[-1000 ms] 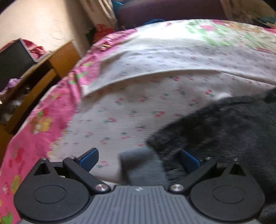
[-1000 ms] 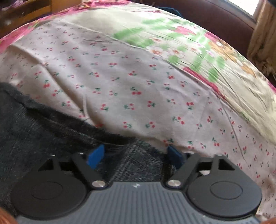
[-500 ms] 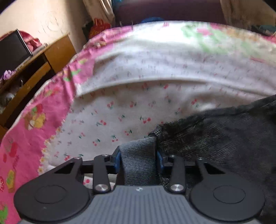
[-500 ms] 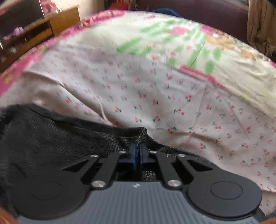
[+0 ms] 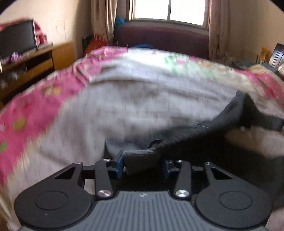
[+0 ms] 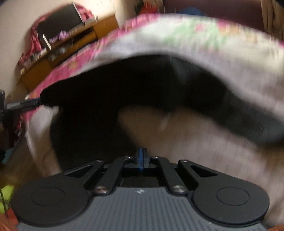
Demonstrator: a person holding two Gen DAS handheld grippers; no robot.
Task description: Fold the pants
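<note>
The dark grey pants [image 5: 195, 131] hang stretched between both grippers above the cherry-print bed sheet [image 5: 124, 106]. My left gripper [image 5: 142, 160] is shut on the pants' lighter grey ribbed band, which fills the gap between the blue pads. From there the cloth runs up to the right. In the right wrist view the pants [image 6: 124, 85] sag as a wide dark arc. My right gripper [image 6: 140, 156] has its blue pads pressed together on a thin edge of the pants. The left gripper [image 6: 38, 102] shows at the far left, pinching the other end. Both views are blurred.
A wooden TV stand [image 5: 35, 58] with a dark screen [image 5: 17, 40] stands left of the bed. A dark headboard [image 5: 159, 35] and a curtained window [image 5: 168, 8] lie beyond it. A pink-bordered quilt [image 5: 26, 110] covers the bed's left side.
Both grippers went from open around the pants' edge to shut on it. They then lifted the pants off the sheet and swung away, so more of the room shows.
</note>
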